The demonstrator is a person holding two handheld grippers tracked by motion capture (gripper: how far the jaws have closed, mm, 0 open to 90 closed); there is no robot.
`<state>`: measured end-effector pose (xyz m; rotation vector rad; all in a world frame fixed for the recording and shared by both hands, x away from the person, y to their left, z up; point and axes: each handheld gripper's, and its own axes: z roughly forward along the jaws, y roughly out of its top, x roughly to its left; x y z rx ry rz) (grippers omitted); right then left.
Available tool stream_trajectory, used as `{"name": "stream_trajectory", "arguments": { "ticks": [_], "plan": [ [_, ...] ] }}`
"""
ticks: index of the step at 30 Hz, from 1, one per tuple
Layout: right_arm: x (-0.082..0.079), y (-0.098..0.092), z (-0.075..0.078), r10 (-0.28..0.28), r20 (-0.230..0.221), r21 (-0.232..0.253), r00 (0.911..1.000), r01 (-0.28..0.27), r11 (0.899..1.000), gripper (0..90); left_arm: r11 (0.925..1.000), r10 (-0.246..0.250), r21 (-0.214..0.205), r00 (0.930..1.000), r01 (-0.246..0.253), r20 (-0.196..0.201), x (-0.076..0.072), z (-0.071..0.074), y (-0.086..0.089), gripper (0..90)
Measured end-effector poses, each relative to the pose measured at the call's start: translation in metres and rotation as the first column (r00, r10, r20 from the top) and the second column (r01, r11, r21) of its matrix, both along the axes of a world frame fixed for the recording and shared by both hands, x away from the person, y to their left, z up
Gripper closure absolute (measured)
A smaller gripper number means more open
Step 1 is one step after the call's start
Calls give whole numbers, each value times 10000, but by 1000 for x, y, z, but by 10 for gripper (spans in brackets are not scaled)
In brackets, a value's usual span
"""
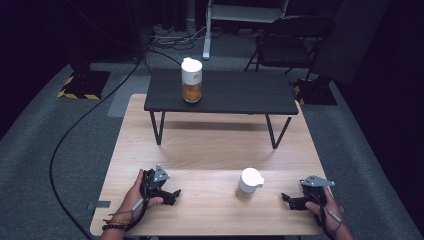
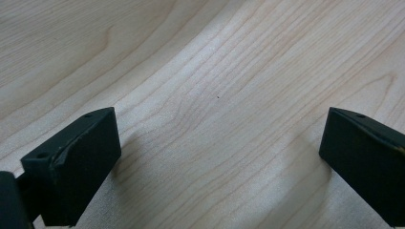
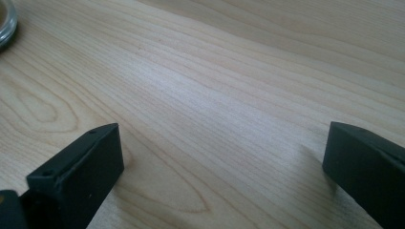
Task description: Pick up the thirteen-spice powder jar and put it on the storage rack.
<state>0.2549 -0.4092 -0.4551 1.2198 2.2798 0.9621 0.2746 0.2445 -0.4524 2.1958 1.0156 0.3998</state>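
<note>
At the near edge of the light wooden table (image 1: 210, 150) we see two forearms coming in from the bottom of the high view. The left hand (image 1: 134, 192) lies low on the wood, with a bead bracelet on the wrist, and it turns the left gripper (image 1: 172, 194) toward the middle of the table. The right hand (image 1: 320, 205) also rests near the surface and points the right gripper (image 1: 286, 198) inward, toward the left one.

In the left gripper view the two black jaws stand wide apart, and between them we see only the bare wood grain; this left gripper (image 2: 217, 148) holds nothing and touches nothing. In the right gripper view the jaws are spread the same way over bare wood, so the right gripper (image 3: 222, 157) is also empty. At the top left corner of this view a glass rim (image 3: 5, 21) appears.

Between both grippers, nearer to the right one but apart from it, a small jar with a white lid (image 1: 248, 183) stands upright on the table.

Farther back a low black table (image 1: 235, 95) stands on the wooden one. On it a taller jar (image 1: 191, 80) with white lid and amber content stands upright.
</note>
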Motion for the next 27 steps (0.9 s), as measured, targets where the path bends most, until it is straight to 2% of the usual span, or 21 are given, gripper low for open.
{"name": "stream_trajectory", "arguments": {
  "ticks": [11,13,16,19,24,27],
  "plan": [
    [-1,1,1,83,39,-30,10000,-82,10000,14,10000,22,-1,10000,-22,3,0,0,0,4],
    [-4,-2,2,111,159,235,9998,-115,9997,15,10000,21,3,10000,-21,5,0,0,0,4],
    [-7,-2,4,129,313,255,9994,-137,9996,15,10000,20,4,10000,-20,6,0,0,0,5],
    [-14,-4,8,193,607,566,9980,-228,9981,15,10000,23,1,10000,-23,5,0,0,0,4],
    [-20,-3,13,285,911,778,9954,-357,9963,14,10000,24,1,10000,-24,5,0,0,0,4],
    [-23,-2,15,553,1157,1096,9917,-681,9916,14,10000,24,1,10000,-24,0,0,0,0,4]
  ]
}}
